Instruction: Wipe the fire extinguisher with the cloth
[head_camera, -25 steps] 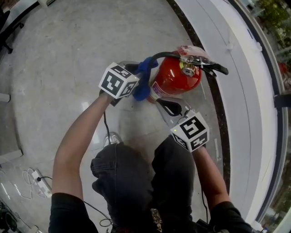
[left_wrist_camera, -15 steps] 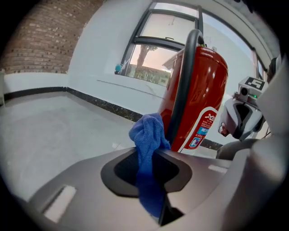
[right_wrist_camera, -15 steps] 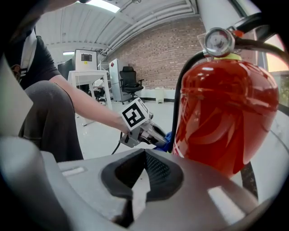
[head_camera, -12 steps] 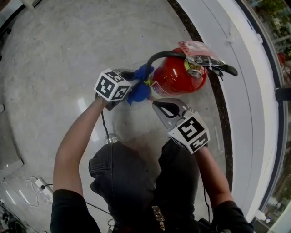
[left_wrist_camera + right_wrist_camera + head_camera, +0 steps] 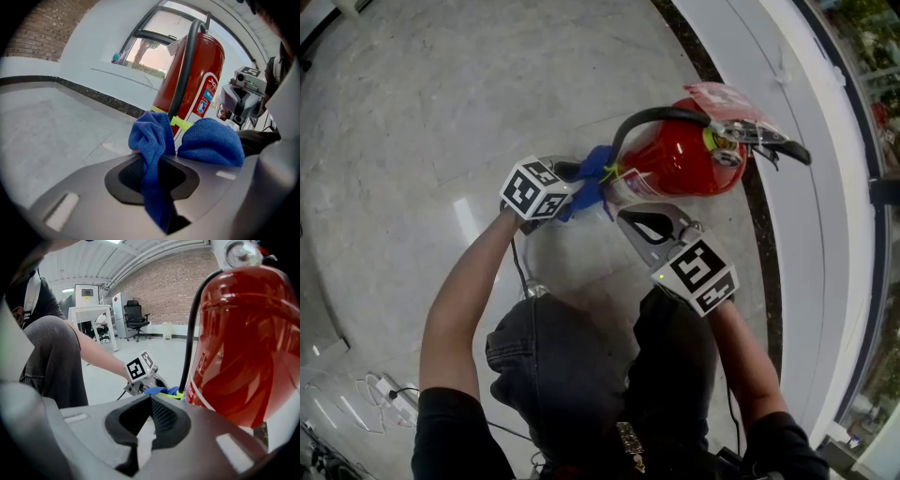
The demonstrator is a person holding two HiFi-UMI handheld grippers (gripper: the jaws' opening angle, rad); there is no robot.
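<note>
My left tool pinches the blue cloth. A strand runs down between the jaws, and the rest bunches in two lobes over the tips. The extinguisher is straight ahead of those tips and slightly to their right. It stands on the floor with its long axis upright, so its red side rises well above the cloth. The black hose runs down the face nearest me, ending at a yellow tie right behind the cloth. The bunch sits low on the body, against it or just beside it; I can't tell which.

My right tool is pressed together with nothing in it. It sits beside the cylinder, which lies to the right of its tips.

From the head view, the left tool is the nearer one, and it holds the cloth at the extinguisher's lower side. I judge that the next wipe has to follow the upright wall, up or around it, and either stay clear of the hose or pass over it.
</note>
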